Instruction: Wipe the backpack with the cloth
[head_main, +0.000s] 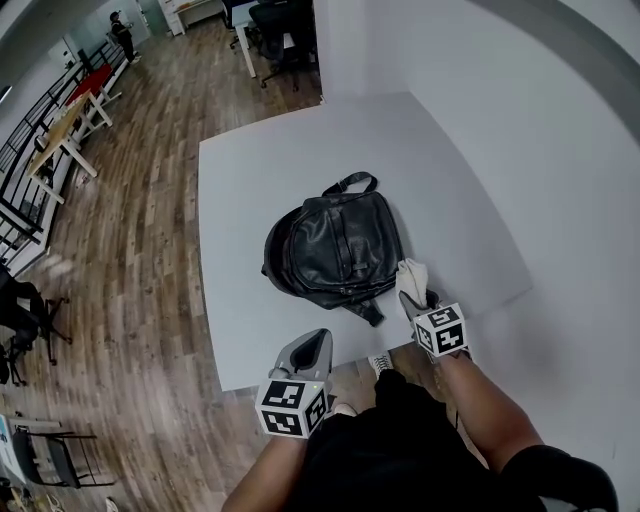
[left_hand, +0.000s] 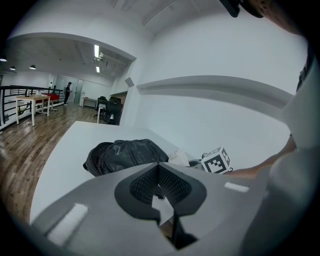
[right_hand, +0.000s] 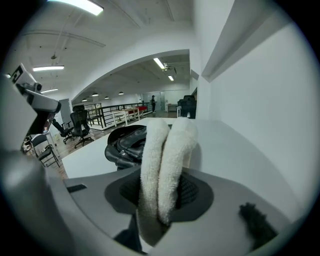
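A black leather backpack (head_main: 335, 245) lies flat in the middle of the white table (head_main: 260, 170), its top handle pointing away from me. My right gripper (head_main: 418, 300) hovers at the bag's near right corner, shut on a folded cream cloth (head_main: 410, 276). In the right gripper view the cloth (right_hand: 165, 155) stands up out of the jaws and hides part of the backpack (right_hand: 122, 142). My left gripper (head_main: 322, 336) hangs at the table's near edge, shut and empty, short of the bag. The left gripper view shows the backpack (left_hand: 125, 154) and the cloth (left_hand: 179, 158) beyond the left gripper (left_hand: 159, 167).
A white wall (head_main: 540, 120) runs along the table's right side. Wooden floor (head_main: 140, 260) lies to the left, with office chairs (head_main: 25, 320) and a black railing (head_main: 30, 130). A desk and chairs (head_main: 270, 35) stand past the table's far end.
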